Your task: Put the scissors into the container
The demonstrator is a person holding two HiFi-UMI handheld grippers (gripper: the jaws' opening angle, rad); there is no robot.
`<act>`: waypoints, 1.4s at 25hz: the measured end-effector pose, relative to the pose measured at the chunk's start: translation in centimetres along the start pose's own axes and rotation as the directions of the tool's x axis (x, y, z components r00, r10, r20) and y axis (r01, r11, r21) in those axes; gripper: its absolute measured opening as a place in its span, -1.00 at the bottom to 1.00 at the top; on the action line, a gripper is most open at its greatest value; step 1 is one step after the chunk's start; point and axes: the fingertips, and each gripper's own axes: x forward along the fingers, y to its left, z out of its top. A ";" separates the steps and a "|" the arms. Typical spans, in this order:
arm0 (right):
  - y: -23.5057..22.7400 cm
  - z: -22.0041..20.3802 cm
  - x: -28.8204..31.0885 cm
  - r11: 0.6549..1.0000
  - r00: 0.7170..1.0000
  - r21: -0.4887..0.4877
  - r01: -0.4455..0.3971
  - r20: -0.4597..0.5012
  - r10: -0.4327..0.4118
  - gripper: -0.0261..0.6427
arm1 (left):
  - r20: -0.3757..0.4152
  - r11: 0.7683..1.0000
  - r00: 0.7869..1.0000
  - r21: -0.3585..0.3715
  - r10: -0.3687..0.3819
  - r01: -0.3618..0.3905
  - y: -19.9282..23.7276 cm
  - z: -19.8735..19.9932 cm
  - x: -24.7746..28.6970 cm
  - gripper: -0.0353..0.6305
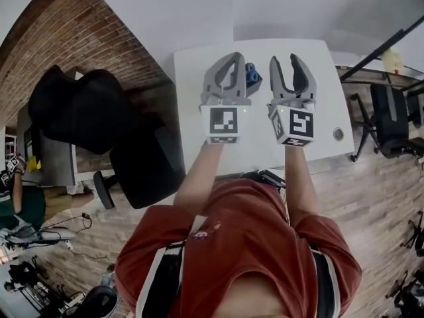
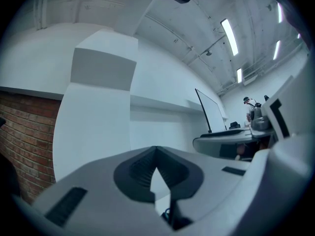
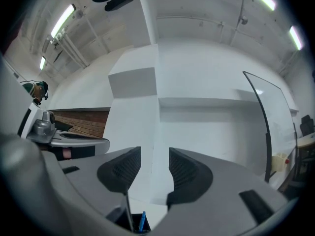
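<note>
Both grippers are held side by side above the white table (image 1: 318,78), pointing away from me. My left gripper (image 1: 233,59) has its jaws closed together with nothing between them; the left gripper view shows its pads (image 2: 142,168) meeting at the tips. My right gripper (image 1: 287,61) stands open and empty, with a clear gap between its pads (image 3: 184,168). Between the two grippers a small dark container (image 1: 252,76) with something blue in it stands on the table. Its dark rim and a blue stick (image 3: 141,222) show at the bottom of the right gripper view. I cannot make out any scissors.
A black office chair (image 1: 99,121) stands left of the table over a brick-patterned floor. Another dark chair (image 1: 391,121) and a black stand are on the right. A round grommet (image 1: 338,134) sits near the table's near right corner. A white wall lies ahead.
</note>
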 end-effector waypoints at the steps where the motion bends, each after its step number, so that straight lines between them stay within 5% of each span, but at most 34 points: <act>1: 0.1 0.0 0.1 1.000 1.000 0.000 -0.002 0.001 0.002 -0.38 | 0.000 1.000 1.000 0.001 0.000 0.000 0.0 0.0 0.0 -0.86; 14: 1.2 -0.6 0.7 0.999 0.999 0.002 -0.036 -0.003 0.036 -0.86 | -0.001 1.000 1.000 0.004 0.001 -0.001 0.5 -0.1 0.4 -0.86; 35: 1.0 -2.1 1.4 0.999 0.998 -0.007 -0.047 -0.042 0.047 -0.89 | -0.013 1.000 1.000 0.008 0.010 -0.009 0.4 -1.0 1.0 -0.86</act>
